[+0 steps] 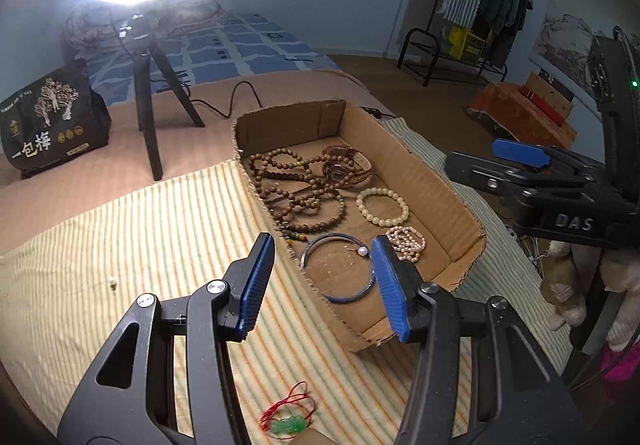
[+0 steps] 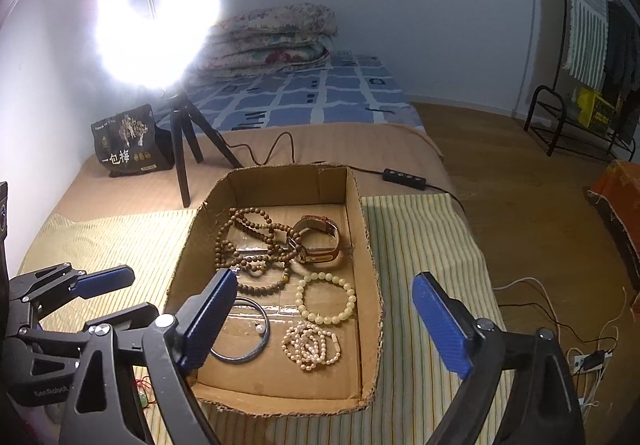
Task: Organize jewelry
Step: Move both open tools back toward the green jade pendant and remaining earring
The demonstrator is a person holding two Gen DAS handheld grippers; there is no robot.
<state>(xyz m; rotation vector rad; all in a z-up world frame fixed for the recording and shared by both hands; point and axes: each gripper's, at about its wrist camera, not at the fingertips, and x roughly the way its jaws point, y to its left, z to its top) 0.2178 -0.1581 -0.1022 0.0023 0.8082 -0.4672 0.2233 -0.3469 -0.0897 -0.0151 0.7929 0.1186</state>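
1. The left hand-held gripper (image 1: 322, 285) is seen with jaws parted and nothing between them, over the near-left wall of the cardboard tray (image 2: 370, 245).
2. The tray's long axis is seen running from 6 to 12 o'clock in the right wrist view, on a striped cloth (image 2: 420, 245).
3. Wooden beads (image 2: 256, 245), a blue bangle (image 2: 244, 329), a pale bead bracelet (image 2: 326, 297) and pearls (image 2: 312, 349) are laid inside.
4. The right hand-held gripper (image 2: 320, 325) is held wide open, empty, above the tray.
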